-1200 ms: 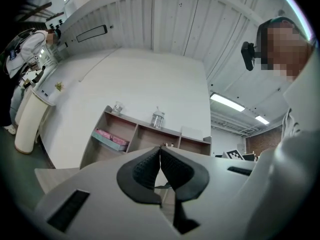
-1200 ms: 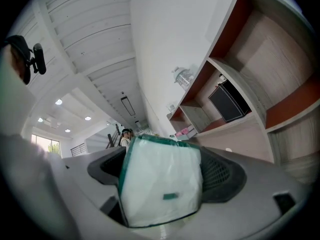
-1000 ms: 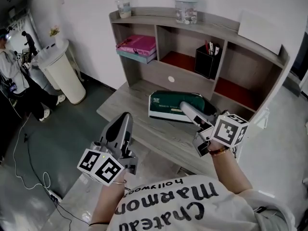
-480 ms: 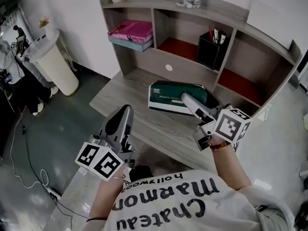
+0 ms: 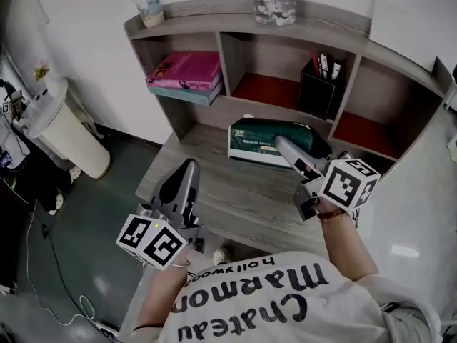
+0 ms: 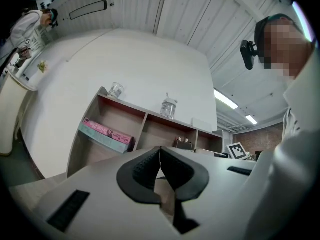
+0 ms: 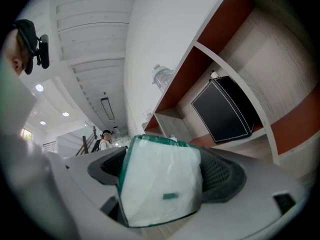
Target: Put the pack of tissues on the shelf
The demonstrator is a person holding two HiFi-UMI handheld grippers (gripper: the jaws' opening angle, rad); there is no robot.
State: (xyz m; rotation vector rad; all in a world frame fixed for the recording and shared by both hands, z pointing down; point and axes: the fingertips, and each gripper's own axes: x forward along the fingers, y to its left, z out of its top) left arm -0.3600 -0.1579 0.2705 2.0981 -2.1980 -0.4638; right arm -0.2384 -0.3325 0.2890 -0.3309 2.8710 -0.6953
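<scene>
Pack of tissues (image 5: 265, 140): sitting pinched by its near end in the right claw (image 5: 284, 146) and stretching away from the jaws toward 10 o'clock in the head view. Lying over the back part of the desk (image 5: 235, 202), just in front of the shelf (image 5: 207, 107) and below its middle opening. Filling the whole gap between those jaws in the right gripper view, pale end face with green edging turned to the camera. Cannot tell whether resting on the desk or hanging just above it.

Hovering at 7 o'clock of the pack and well apart from it: left claw (image 5: 187, 167), pads pressing together with nothing between them.

Counting one pack, two claws and three open compartments (image 5: 285, 63) in the shelf. Lying in the compartment at 10 o'clock of the pack: two books, pink book (image 5: 187, 68) stacked on teal book (image 5: 180, 93). Standing in the middle compartment, at 1 o'clock: one black pen holder (image 5: 318, 90). Standing on the shelf's top board: one cup (image 5: 148, 7) at 11 o'clock and one glass jar (image 5: 275, 4) at 12 o'clock. Standing on the floor at 9 o'clock: one white bin (image 5: 63, 131).
</scene>
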